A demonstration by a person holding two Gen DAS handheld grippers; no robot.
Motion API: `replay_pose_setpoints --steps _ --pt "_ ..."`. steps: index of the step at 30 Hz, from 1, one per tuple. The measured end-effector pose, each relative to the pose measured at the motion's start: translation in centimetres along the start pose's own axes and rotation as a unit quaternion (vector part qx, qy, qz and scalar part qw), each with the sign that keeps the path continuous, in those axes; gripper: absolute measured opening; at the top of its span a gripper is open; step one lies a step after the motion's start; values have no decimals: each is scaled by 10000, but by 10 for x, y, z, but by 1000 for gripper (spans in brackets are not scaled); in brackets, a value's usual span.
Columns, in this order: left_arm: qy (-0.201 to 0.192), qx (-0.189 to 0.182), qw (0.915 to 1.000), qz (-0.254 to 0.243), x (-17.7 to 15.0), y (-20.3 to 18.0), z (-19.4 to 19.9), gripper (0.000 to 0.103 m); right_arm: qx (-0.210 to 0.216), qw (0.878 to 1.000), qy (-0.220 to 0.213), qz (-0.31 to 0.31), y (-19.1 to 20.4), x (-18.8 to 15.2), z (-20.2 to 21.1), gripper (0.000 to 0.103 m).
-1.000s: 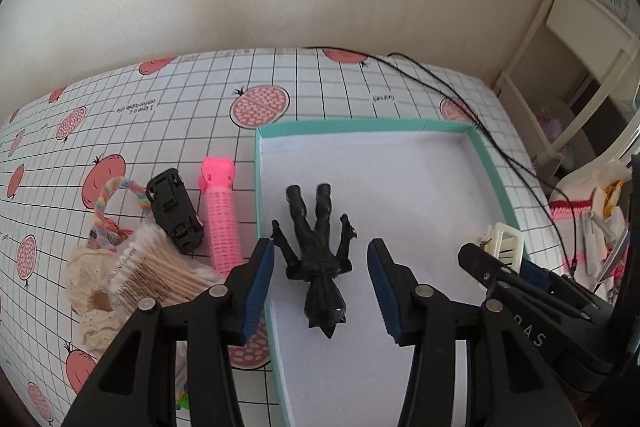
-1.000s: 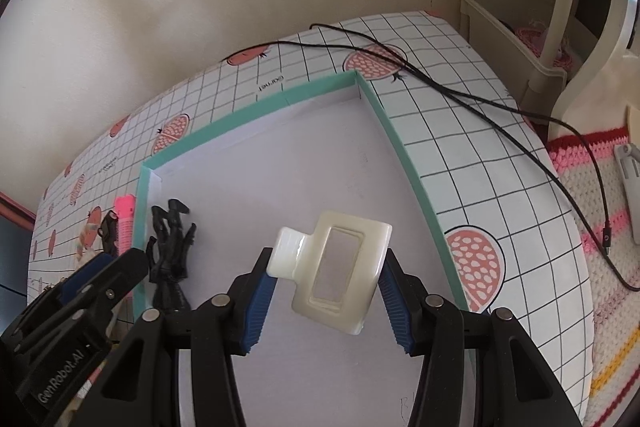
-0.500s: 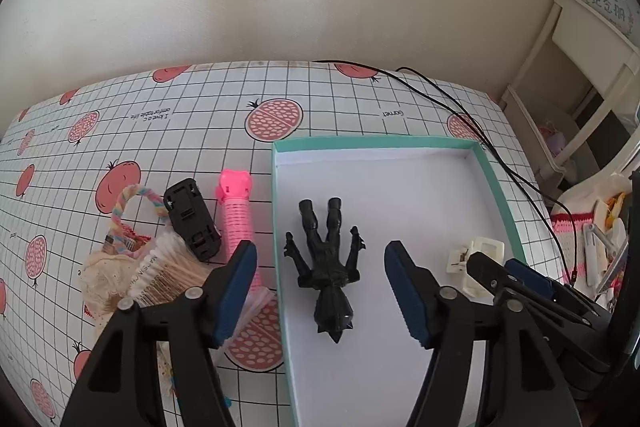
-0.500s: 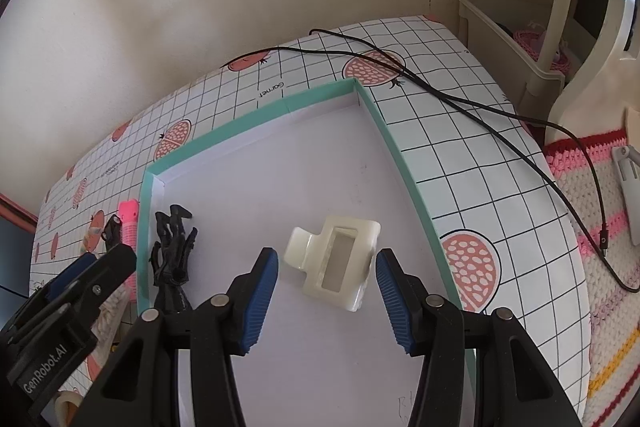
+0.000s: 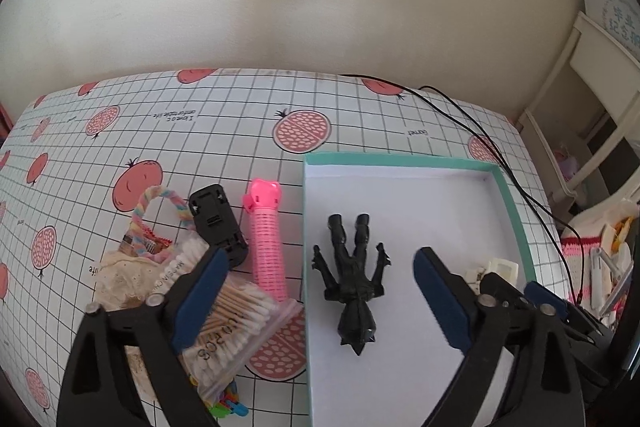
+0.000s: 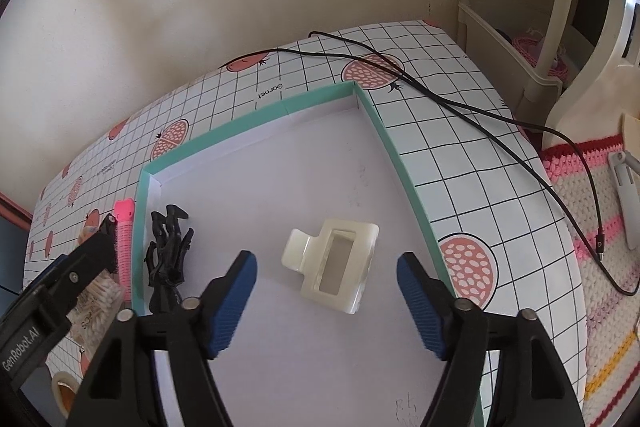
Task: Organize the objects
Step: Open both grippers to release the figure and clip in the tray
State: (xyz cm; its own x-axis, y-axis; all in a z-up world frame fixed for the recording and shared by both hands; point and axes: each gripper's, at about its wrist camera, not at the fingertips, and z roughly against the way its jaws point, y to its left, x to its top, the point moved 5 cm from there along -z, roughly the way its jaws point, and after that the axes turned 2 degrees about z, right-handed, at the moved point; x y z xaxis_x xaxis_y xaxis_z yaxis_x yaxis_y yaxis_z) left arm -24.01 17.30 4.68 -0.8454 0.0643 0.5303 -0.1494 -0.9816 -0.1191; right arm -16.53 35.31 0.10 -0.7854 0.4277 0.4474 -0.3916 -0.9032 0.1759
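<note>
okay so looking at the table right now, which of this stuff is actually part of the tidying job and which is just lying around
Part of the job:
teal box
black figure and cream hair clip, already in the box
pink roller, black clip, cotton swab bag, rope-handled pouch, still outside it

Just lying about:
black cable
crochet mat
white shelf

In the shallow teal-rimmed white tray point(image 6: 256, 125) I see the black action figure point(image 5: 354, 281) at its left side, the cream plastic hair claw point(image 6: 334, 263) right of it | left of the tray, on the grid-patterned tablecloth point(image 5: 224, 131): pink ribbed hair roller point(image 5: 267, 243), then black plastic clip point(image 5: 218, 225), bag of cotton swabs point(image 5: 224, 319) nearer me.
</note>
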Motion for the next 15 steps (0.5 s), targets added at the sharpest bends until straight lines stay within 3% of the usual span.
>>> replay_pose_setpoints --steps 6,8,15 --pt "-14 31 9999 97 0 8 -2 96 16 10000 -11 -21 0 0 -1 89" --pt "-4 31 9999 106 0 9 -3 96 21 10000 -22 -24 0 1 -1 103" --pt "-34 -44 9998 176 0 12 -1 96 -91 9998 -83 122 3 3 3 103"
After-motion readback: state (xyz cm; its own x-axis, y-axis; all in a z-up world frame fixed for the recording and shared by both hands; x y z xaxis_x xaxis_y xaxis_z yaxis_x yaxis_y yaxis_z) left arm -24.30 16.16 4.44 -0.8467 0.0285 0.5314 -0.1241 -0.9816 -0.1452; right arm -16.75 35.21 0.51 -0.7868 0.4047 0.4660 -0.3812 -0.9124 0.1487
